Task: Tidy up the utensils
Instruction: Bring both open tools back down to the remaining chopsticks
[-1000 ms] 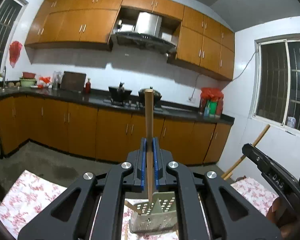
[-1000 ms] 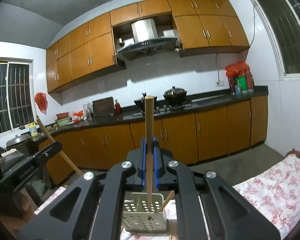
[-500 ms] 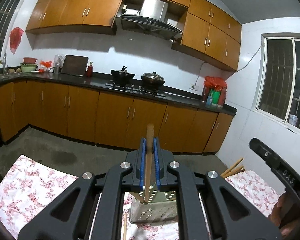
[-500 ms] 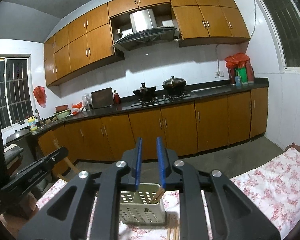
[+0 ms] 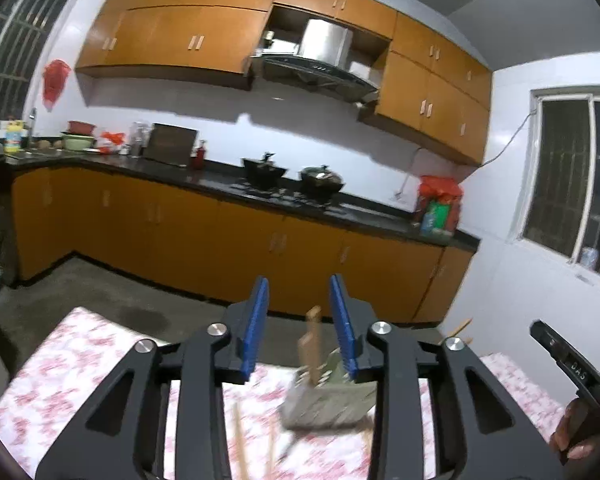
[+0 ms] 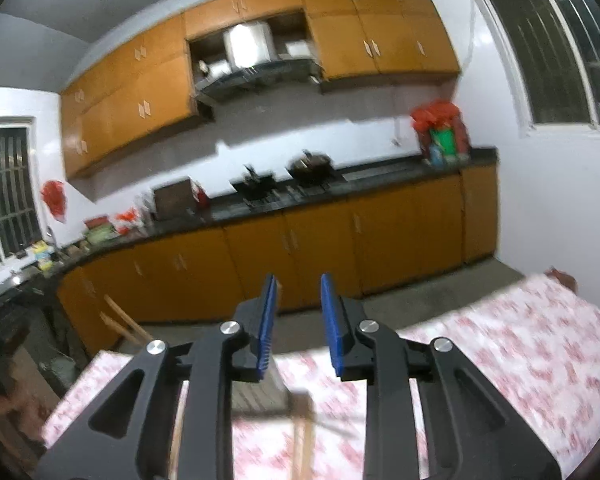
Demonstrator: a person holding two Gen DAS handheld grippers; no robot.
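In the left wrist view my left gripper (image 5: 299, 322) is open and empty, its blue pads apart. Below it a pale perforated utensil basket (image 5: 328, 402) stands on the floral tablecloth (image 5: 72, 364) with a wooden stick (image 5: 311, 344) upright in it. Loose wooden sticks (image 5: 242, 444) lie on the cloth in front. The right gripper's black body (image 5: 568, 360) shows at the far right. In the right wrist view my right gripper (image 6: 298, 322) is open and empty above the blurred basket (image 6: 256, 394); a wooden stick (image 6: 300, 432) lies on the cloth (image 6: 520, 352).
Orange kitchen cabinets (image 5: 220, 240) and a dark counter with two pots (image 5: 292, 178) run behind the table. Wooden sticks (image 6: 120, 320) lean by the table's left edge in the right wrist view. The wall and window (image 5: 572, 188) are on the right.
Both grippers opened and let their wooden sticks go into the basket. Both then pulled back and tilted; the right one swung away, blurring its view.
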